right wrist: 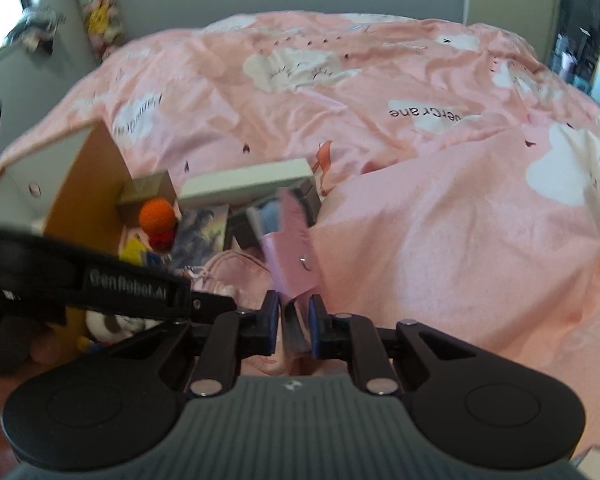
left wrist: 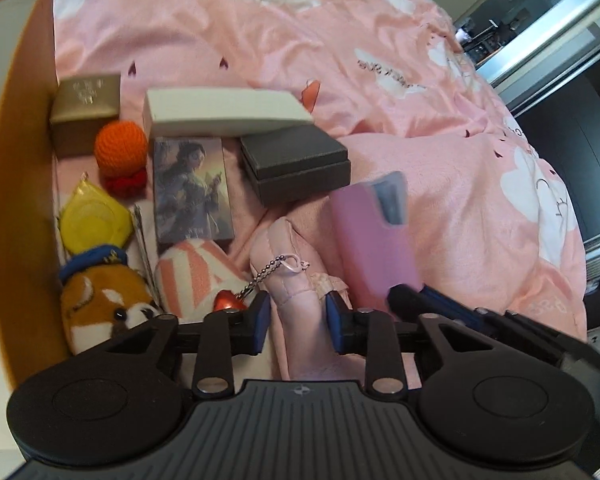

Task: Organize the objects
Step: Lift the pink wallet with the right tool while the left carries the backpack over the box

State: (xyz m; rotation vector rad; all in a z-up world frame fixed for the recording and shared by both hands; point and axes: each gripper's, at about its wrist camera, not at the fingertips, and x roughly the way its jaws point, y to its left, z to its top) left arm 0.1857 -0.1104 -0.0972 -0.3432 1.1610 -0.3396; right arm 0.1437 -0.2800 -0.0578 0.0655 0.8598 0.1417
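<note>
Over on the bed (right wrist: 440, 220), pink duvet with clouds, the tidy-up is mid-flow. Everything's bunched by the cardboard box wall (left wrist: 24, 168) at the left edge of the spread: a gold box (left wrist: 86, 110), an orange crochet ball (left wrist: 121, 145), a long white box (left wrist: 224, 110), a picture card box (left wrist: 192, 188), a dark grey box (left wrist: 296, 164), a yellow packet (left wrist: 94, 220), a fox plush (left wrist: 100, 304) and a striped plush (left wrist: 192, 276).

Step in hand looks like placing the pink case (right wrist: 292, 256). The right gripper (right wrist: 294, 320) has its jaws clamped on the case's near end, holding it tilted above the bedding, just in front of the dark grey box. Left gripper (left wrist: 298, 312) has its jaws either side of a pale pink pouch (left wrist: 288, 280) with a ball chain and heart charm (left wrist: 228, 300); the pads look right against the fabric, so I'd call that a grip, though a light one.

My guess for the next move: line the case up in the gap beside the dark grey box, lower it flat, then let go. The pouch sits right under that path, so the left side needs to hold it steady or pull it clear.
</note>
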